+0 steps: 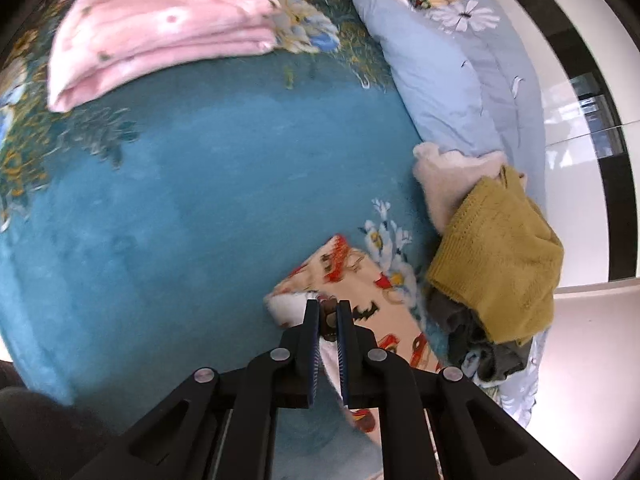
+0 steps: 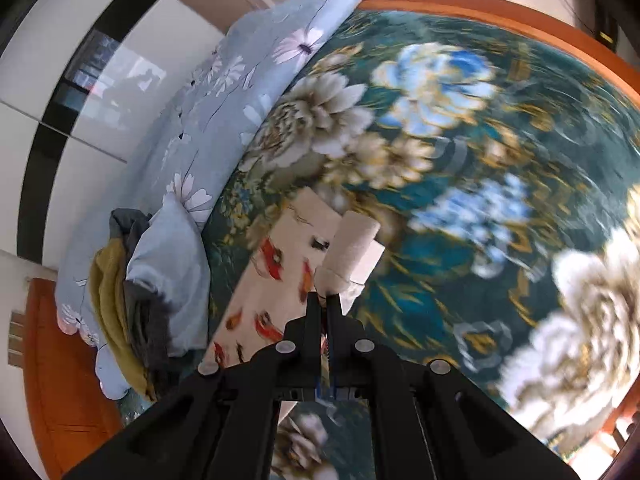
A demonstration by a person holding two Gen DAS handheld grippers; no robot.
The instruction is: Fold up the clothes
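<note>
Both tools were clamped on the same piece: a cream printed garment (image 1: 360,280) with red and black figures, held above the teal floral bed cover (image 1: 180,200). The left hand-held gripper (image 1: 328,312) had its jaws together on a bunched, fleecy-lined edge of the cloth; the right hand-held gripper (image 2: 323,300) was closed on another edge, beside a plain cream cuff (image 2: 352,248) that stuck out past the tips. The rest of the garment trailed down onto the bed between the two views. Risks, as judged: each bite looked thin and close to the hem, so tension between the two grips could pull the fabric out of one of them, most likely the right, where little cloth showed between the jaws. The left grip appeared to hold several layers, so the piece might not spread flat and could fold in a crease. The heap at the right edge of the bed, a mustard knit (image 1: 500,272) over a grey garment (image 1: 472,340), lay near the hanging cloth, which could drag across or snag it. A folded pink blanket (image 1: 160,32) sat well apart at the far left. Both views were blurred, so grip depth was uncertain.
</note>
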